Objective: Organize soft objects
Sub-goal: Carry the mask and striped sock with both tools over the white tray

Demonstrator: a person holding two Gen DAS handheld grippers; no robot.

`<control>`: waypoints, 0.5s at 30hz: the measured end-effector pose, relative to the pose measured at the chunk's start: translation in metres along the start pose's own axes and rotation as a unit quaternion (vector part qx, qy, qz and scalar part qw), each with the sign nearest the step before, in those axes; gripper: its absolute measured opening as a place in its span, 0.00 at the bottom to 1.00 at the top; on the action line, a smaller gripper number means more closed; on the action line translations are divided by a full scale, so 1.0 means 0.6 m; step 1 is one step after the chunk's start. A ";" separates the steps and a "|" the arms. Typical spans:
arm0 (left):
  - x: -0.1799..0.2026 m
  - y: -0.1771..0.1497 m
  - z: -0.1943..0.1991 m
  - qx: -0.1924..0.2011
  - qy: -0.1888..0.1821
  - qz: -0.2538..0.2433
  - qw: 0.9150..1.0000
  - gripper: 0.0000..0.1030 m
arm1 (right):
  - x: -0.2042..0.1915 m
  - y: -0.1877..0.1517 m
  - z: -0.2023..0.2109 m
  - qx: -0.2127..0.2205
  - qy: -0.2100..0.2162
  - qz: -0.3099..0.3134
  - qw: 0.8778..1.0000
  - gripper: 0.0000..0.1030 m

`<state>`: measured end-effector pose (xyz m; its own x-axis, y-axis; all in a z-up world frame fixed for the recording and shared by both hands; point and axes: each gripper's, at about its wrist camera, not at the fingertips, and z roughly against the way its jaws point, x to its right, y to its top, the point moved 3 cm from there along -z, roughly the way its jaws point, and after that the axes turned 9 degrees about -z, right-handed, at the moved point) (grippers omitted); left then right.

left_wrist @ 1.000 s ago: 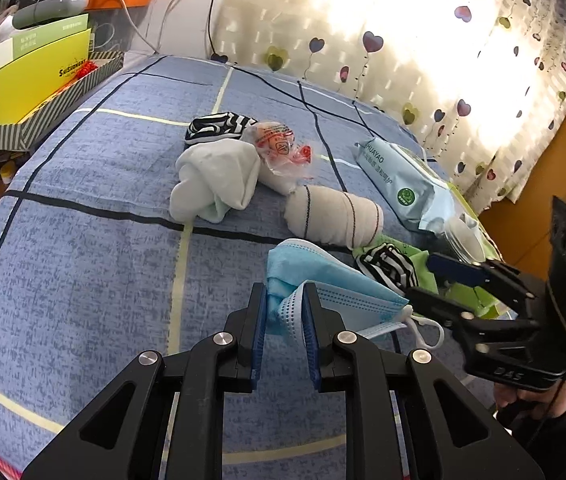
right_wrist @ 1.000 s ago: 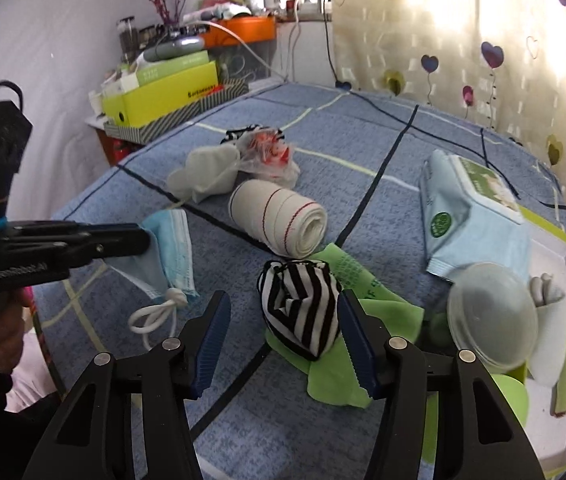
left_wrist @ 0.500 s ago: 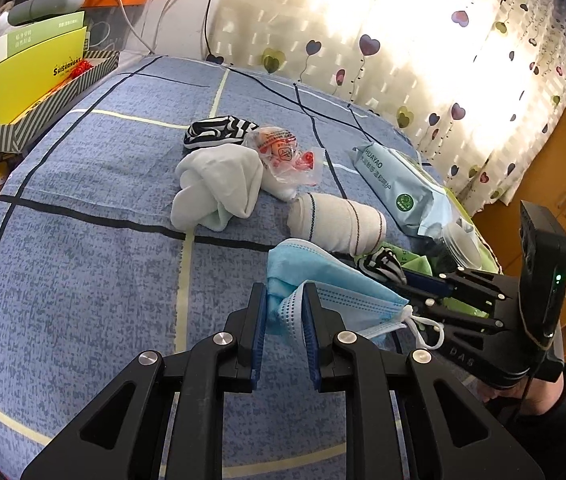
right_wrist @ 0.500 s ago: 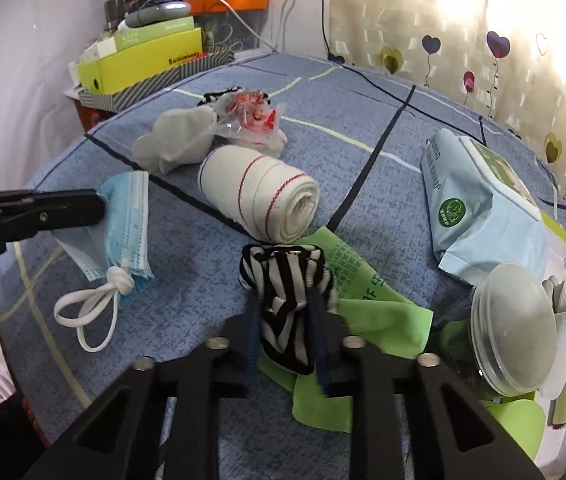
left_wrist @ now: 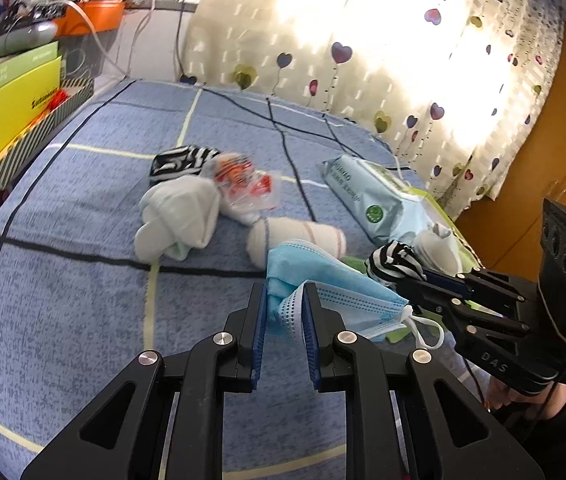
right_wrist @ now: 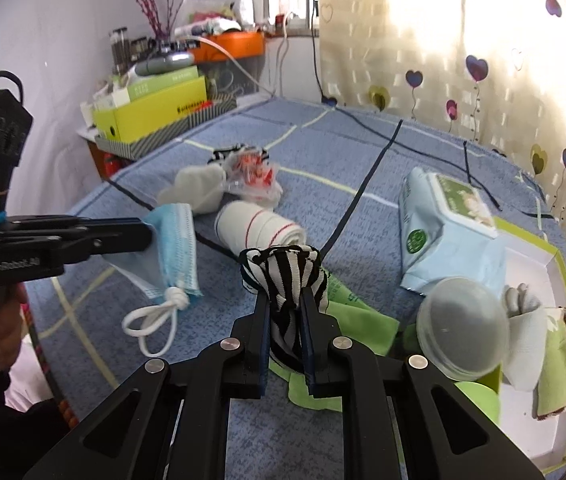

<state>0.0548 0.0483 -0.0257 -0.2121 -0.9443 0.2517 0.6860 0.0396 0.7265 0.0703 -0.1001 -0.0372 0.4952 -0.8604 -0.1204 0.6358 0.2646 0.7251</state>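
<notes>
Step in hand: both pick-ups made, carry pending.
Left hand-held gripper [left_wrist: 285, 312]: clamped on blue mask [left_wrist: 323, 280], held clear above the bed [left_wrist: 63, 280].
Right hand-held gripper [right_wrist: 286, 312]: closed tight on striped sock [right_wrist: 287, 272], over green cloth [right_wrist: 363, 320].
Next, by judgement: carry both to the white tray [right_wrist: 539, 264] at bed's edge, release inside without snagging the mask's loops [right_wrist: 155, 320].

On my left gripper [left_wrist: 284, 312] I note matte black angular plastic arms, round silver screw heads at the pivots, and blue ridged pads [left_wrist: 258, 328] lining both fingers. My right gripper [right_wrist: 285, 312] is built the same, with "DAS" embossed on its body. A blue band wraps the left handle, white lettering beside it.
</notes>
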 end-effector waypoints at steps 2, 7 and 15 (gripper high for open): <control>0.009 0.006 0.000 0.003 -0.002 -0.007 1.000 0.18 | 0.004 0.003 0.012 0.008 0.004 -0.005 1.000 0.12; 0.033 0.020 -0.005 0.006 -0.008 -0.023 1.000 0.18 | 0.018 0.007 0.032 0.021 0.002 -0.013 1.000 0.12; 0.053 0.038 -0.019 0.005 -0.009 -0.037 0.999 0.18 | 0.036 0.008 0.049 0.035 -0.005 -0.020 0.999 0.12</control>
<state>0.0716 0.0155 -0.0085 -0.2747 -0.9386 0.2088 0.6608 -0.0265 0.7501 0.0668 -0.1300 -0.0163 0.4634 -0.8744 -0.1435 0.6116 0.1984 0.7659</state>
